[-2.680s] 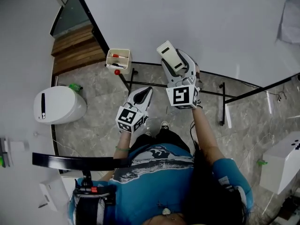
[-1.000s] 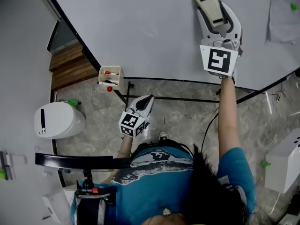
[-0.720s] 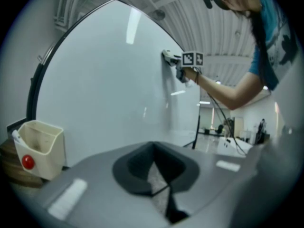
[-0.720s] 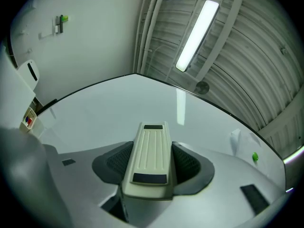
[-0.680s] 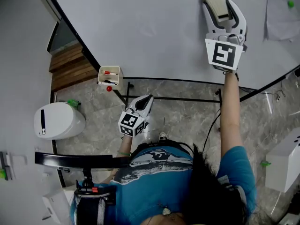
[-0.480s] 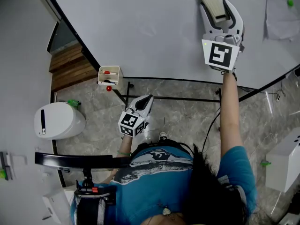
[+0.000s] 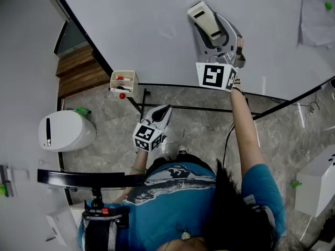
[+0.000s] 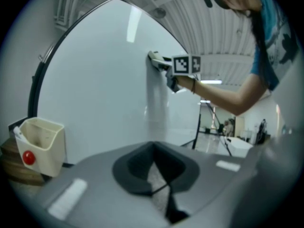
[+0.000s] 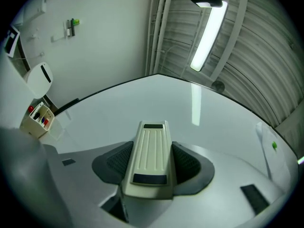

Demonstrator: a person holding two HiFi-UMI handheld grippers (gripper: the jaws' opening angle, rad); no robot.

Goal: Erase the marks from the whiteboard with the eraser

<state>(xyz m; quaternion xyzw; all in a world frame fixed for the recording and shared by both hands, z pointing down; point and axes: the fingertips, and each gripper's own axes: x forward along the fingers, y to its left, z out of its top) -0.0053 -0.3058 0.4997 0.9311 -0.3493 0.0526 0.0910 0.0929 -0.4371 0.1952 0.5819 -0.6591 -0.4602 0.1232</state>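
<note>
The eraser [image 7: 205, 19] is held tight by the right gripper [image 7: 213, 31]. The jaws are closed on its two long sides. The eraser is pressed flat on the whiteboard [image 7: 146, 20], high up and well above the bottom edge of the board.

The left gripper [image 7: 161, 113] is held low in front of the person, away from the board. Its jaws are closed together and nothing is held between them.

No clear pen marks can be seen on the board in any view. It looks white nearly all over. In the left gripper view, a faint grey band can be made out just under the eraser. It cannot be told whether it is a smear or only a reflection.

A small cup [image 7: 124, 80] with pens in it is hung at the lower left edge of the board, well apart from the eraser.

From this, most or all of the wiping is judged to be done. At most, a last pass over the faint patch may be needed.
</note>
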